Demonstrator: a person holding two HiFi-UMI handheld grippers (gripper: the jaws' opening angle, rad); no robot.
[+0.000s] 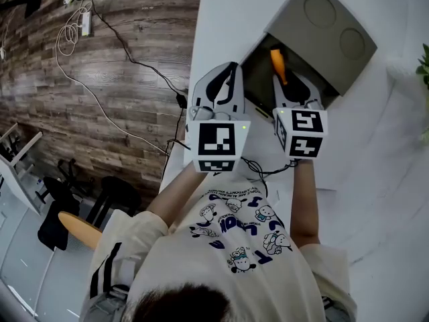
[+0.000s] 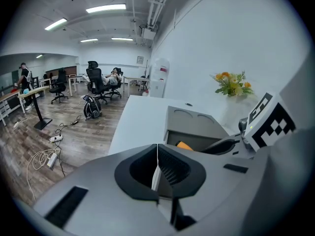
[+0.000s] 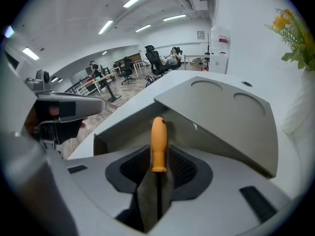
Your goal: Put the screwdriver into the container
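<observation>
Head view: screwdriver [image 1: 277, 66] inside open container [image 1: 258, 79].

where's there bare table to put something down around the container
Bare white table left of and beyond the container, and a wide stretch to its right toward the flowers. Crowded: the container's mouth, with the left claw, right claw and orange screwdriver.
</observation>
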